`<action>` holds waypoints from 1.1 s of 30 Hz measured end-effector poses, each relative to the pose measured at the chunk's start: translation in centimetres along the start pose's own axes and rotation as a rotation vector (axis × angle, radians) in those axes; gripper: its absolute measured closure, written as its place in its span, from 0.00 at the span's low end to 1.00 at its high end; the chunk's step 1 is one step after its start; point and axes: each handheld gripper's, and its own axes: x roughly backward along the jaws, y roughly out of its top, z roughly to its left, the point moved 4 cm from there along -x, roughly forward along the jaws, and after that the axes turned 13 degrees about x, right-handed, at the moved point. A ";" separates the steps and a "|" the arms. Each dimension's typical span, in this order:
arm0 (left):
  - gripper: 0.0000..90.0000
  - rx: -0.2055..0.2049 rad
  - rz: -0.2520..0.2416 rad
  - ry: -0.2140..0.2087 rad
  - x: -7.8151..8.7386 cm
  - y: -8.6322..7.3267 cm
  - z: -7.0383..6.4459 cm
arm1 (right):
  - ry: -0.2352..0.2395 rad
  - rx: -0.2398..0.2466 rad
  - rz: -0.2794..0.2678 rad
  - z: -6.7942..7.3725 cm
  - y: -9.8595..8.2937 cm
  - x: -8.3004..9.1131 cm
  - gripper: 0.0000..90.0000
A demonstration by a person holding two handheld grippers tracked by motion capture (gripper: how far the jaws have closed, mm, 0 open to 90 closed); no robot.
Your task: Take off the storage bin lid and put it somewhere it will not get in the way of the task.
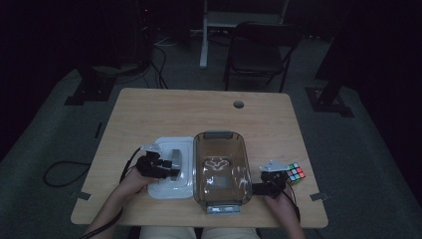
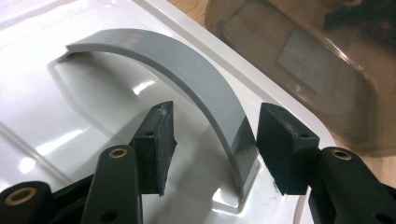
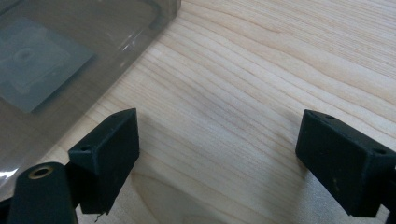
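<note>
The left gripper (image 2: 212, 140) stands open astride the grey handle (image 2: 187, 79) of the white lid (image 1: 171, 172) — the arch runs away between the jaws. Beyond, the right gripper (image 3: 217, 154) gapes empty over the table (image 3: 261, 60) beside the smoky tub (image 1: 221, 172).

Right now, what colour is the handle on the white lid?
Grey: the arched handle on the white lid shows best in the left gripper view.
</note>
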 end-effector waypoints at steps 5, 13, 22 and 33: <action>0.53 0.016 -0.027 0.006 0.9 0.1 0.1 | 0.000 0.000 0.000 0.0 0.0 0.0 0.15; 0.31 0.092 -0.042 0.021 2.5 -0.1 0.9 | 0.000 0.000 0.000 0.0 0.0 0.0 0.15; 0.12 0.104 -0.157 0.127 5.6 -0.1 1.6 | 0.000 0.001 0.000 0.0 0.0 0.0 0.15; 0.02 0.169 -0.242 0.355 8.0 -1.9 3.7 | 0.000 0.000 0.000 0.0 0.0 0.0 0.15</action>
